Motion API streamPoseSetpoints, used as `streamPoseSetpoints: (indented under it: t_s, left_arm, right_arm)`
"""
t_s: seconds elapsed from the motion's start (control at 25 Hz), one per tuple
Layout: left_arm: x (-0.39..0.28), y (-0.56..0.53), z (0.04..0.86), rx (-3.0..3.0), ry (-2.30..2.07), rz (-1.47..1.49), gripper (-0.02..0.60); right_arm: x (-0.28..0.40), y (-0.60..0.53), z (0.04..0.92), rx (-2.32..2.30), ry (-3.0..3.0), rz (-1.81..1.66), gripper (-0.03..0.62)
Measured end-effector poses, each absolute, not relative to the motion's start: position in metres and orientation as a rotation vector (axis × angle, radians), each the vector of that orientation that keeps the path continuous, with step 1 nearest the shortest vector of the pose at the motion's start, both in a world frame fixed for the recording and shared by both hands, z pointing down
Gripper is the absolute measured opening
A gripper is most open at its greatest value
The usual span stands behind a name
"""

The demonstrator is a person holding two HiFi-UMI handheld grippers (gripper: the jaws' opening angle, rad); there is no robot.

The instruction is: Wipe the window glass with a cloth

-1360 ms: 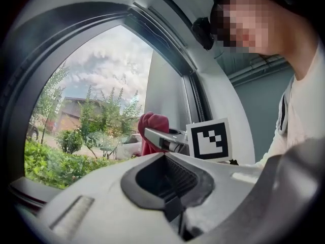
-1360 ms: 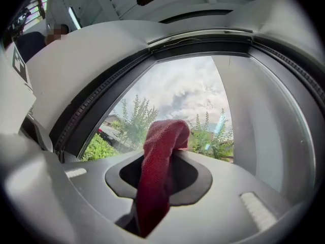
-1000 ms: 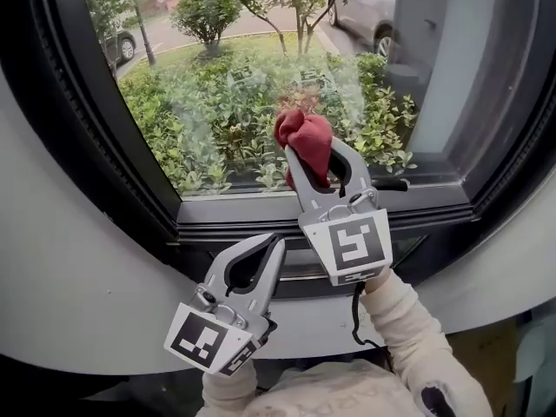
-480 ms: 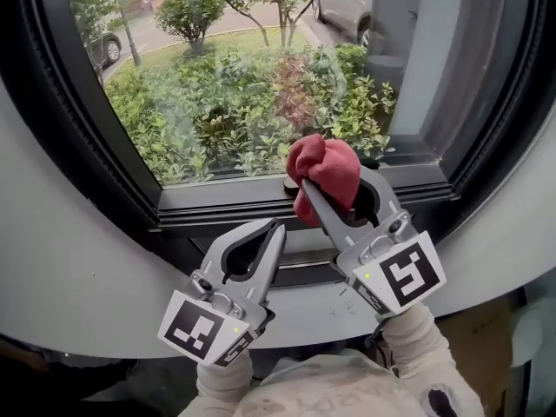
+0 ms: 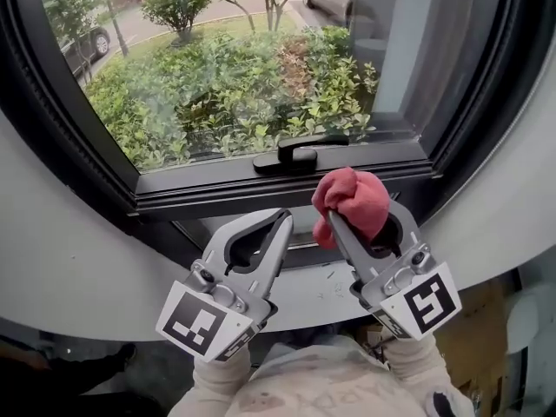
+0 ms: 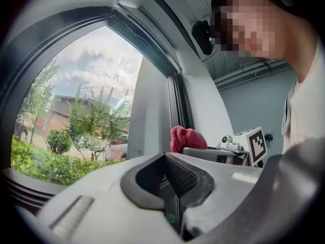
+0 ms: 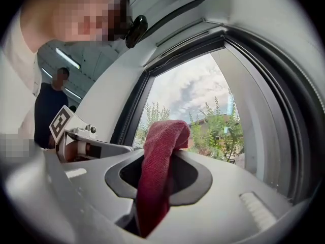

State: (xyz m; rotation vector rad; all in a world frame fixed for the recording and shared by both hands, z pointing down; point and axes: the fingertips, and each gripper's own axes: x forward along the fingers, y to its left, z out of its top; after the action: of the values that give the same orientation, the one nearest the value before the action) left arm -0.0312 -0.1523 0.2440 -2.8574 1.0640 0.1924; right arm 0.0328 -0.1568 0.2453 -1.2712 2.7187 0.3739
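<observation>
Firstly, head view, grippers: right gripper [image 5: 340, 218] clamped on a bunched red cloth [image 5: 352, 198]; left gripper [image 5: 282, 218] closed on nothing, just beside it
Head view, cloth's place: held below the dark frame [image 5: 261, 189], clear of the window glass [image 5: 217, 76], so no wiping contact at present
Head view, risk: the handle [image 5: 300, 153] lies between cloth and pane; a straight lift could snag the wad on it, I judge
Head view, surface: pane shows faint hazy smears over the greenery; white wall [image 5: 78, 259] runs under the frame
Left gripper view, jaws: tips together, nothing between them; cloth seen beyond, to the right
Left gripper view, risk: this idle gripper sits near enough to knock the working one
Right gripper view, grip: jaws pinch a narrow fold, with most of the cloth bulging above the tips
Right gripper view, risk: hard pressure on glass might drag the fold out, or let a bare jaw scrape the pane
Right gripper view, room: ceiling strip lights; another person stands well back in a dark top
</observation>
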Motion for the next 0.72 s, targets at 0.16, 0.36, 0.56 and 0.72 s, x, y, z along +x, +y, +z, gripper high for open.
streamPoseSetpoints:
  t_s: [0.16, 0.36, 0.56, 0.72]
  left_arm:
    - [-0.023, -0.148, 0.245, -2.863, 1.046, 0.191, 0.000]
    - [-0.018, -0.143, 0.243, -2.864, 1.044, 0.190, 0.000]
    - [-0.015, -0.138, 0.242, -2.859, 1.036, 0.199, 0.000]
    - [-0.012, -0.132, 0.240, -2.858, 1.028, 0.202, 0.000]
  right_arm:
    - [0.033, -0.151, 0.241, -1.249, 2.711, 0.382, 0.127]
    - [0.036, -0.143, 0.240, -1.223, 2.708, 0.331, 0.124]
    - [0.038, -0.136, 0.239, -1.210, 2.701, 0.338, 0.124]
    - [0.040, -0.128, 0.237, -1.212, 2.696, 0.332, 0.124]
